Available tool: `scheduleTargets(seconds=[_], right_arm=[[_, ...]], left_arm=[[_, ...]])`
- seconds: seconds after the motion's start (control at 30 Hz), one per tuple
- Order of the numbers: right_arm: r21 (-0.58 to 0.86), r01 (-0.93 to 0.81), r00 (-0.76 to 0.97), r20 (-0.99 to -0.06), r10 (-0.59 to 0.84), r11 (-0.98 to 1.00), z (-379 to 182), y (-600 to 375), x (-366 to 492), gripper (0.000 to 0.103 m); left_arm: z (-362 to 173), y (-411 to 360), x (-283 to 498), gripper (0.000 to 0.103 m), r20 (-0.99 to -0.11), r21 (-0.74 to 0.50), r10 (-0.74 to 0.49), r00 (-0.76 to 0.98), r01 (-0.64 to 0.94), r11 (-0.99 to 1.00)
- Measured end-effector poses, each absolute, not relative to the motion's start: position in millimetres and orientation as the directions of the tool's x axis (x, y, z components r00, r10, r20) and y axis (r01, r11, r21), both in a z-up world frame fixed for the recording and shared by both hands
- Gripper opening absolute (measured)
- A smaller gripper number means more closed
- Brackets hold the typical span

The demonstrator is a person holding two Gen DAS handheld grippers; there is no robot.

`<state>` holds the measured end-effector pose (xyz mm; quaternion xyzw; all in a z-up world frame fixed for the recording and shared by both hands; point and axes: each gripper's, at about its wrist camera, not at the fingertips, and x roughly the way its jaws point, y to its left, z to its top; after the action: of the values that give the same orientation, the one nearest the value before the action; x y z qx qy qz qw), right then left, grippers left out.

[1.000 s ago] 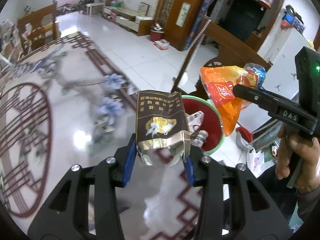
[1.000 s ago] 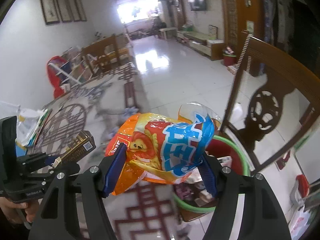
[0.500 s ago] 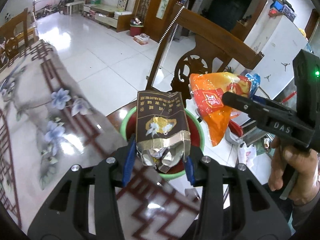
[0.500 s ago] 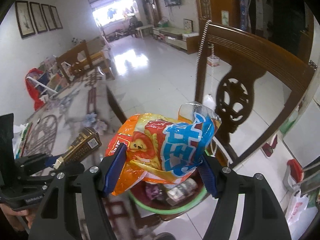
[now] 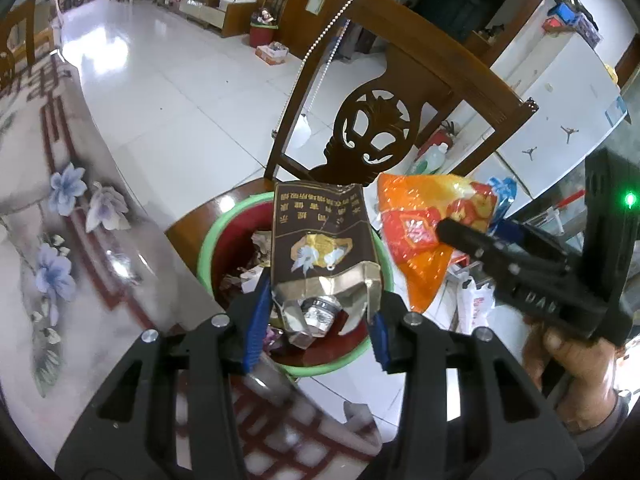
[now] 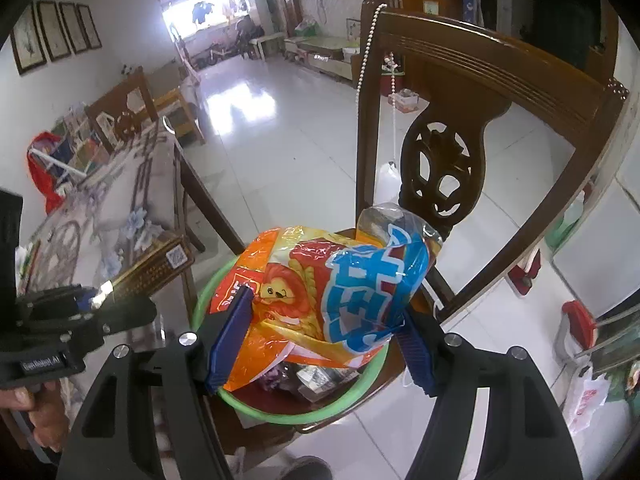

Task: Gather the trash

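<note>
Bright daylight from far window point(image 6: 208, 12); glare on floor tiles point(image 6: 248, 104); tablecloth point(image 5: 52, 240) motion-blurred (fisheye edges bent, dark).

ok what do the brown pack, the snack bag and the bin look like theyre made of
Brown pack: printed paper with a metallic foil lining, seemingly; its torn end shows crumpled silver-gold.
Snack bag: thin glossy plastic film, going by the creases and bright glints.
Bin: probably moulded plastic, with a smooth green rim and dark red inside.
</note>
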<state>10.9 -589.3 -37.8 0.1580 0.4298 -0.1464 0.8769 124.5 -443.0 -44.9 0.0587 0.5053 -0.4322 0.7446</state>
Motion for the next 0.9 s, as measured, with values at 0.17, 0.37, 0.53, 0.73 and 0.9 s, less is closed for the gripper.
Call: scheduleTargets(seconds=[0.17,0.37,0.53,0.73,0.9], right_arm=[[0.133,0.383,0.578,-0.807,-0.124,0.914,-41,-588,15,0.067],[0.132,0.374,0.561,-0.82,-0.111,0.918,-45,-585,22,0.067],[0.117,0.379,0.561,-0.818,-0.128,0.918,-45,-582,26,0.074],[0.077,0.375,0.562,-0.812,-0.16,0.924,-43,-575,30,0.095],[0.038,0.363,0.566,-0.802,-0.189,0.931,-39,-561,35,0.095]], left_arm=[[-50,-449,127,0.042,-0.809,-0.362,-0.579,0.098,0.693,0.624],[-52,-453,133,0.05,-0.802,-0.385,-0.591,0.088,0.681,0.623],[-43,-439,143,0.071,-0.762,-0.442,-0.638,0.112,0.63,0.639],[-35,-416,147,0.098,-0.766,-0.409,-0.616,0.183,0.601,0.687],[-27,-386,144,0.098,-0.765,-0.352,-0.586,0.266,0.59,0.727]])
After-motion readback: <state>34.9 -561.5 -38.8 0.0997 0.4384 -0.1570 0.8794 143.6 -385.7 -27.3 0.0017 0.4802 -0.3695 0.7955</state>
